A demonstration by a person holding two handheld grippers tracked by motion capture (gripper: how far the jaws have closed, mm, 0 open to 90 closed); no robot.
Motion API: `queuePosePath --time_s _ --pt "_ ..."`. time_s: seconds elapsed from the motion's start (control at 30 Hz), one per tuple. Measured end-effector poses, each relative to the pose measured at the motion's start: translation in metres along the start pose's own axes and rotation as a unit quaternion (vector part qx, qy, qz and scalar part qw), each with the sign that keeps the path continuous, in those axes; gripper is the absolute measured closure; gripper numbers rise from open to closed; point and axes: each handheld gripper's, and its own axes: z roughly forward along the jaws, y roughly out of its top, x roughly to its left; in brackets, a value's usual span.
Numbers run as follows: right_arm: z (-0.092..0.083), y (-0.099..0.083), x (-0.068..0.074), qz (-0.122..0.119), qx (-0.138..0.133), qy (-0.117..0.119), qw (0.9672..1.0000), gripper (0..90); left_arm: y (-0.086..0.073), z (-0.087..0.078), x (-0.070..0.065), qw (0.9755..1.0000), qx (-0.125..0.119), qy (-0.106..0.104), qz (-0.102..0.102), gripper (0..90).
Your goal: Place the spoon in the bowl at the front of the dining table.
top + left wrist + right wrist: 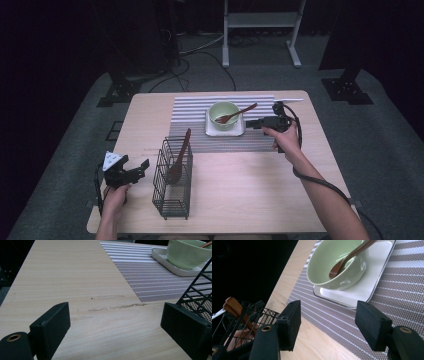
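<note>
We note right gripper (250, 124) open, empty, at bowl's (223, 114) three o'clock; left gripper (141, 168) open. Advise pinching spoon (235, 114) handle squarely.

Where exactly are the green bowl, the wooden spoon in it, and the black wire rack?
green bowl (223, 114), high view, on its inner wall.
wooden spoon (352, 255), right gripper view, on the handle where it crosses the bowl's inside.
black wire rack (172, 200), high view, on its near mesh wall.
</note>
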Motion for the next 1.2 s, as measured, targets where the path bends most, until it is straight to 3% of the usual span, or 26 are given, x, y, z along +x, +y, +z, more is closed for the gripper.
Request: queuePosePath --time_s 0.57,1.2 --pt "-0.005 -0.016 0.005 -0.010 0.014 0.016 0.9997 35.0 0.000 0.000 0.000 1.0000 0.000 0.001 0.001 8.1" --pt "0.000 -0.035 0.013 -0.026 0.047 0.033 0.9980 34.1 0.000 0.000 0.000 1.0000 0.001 0.001 0.002 8.1"
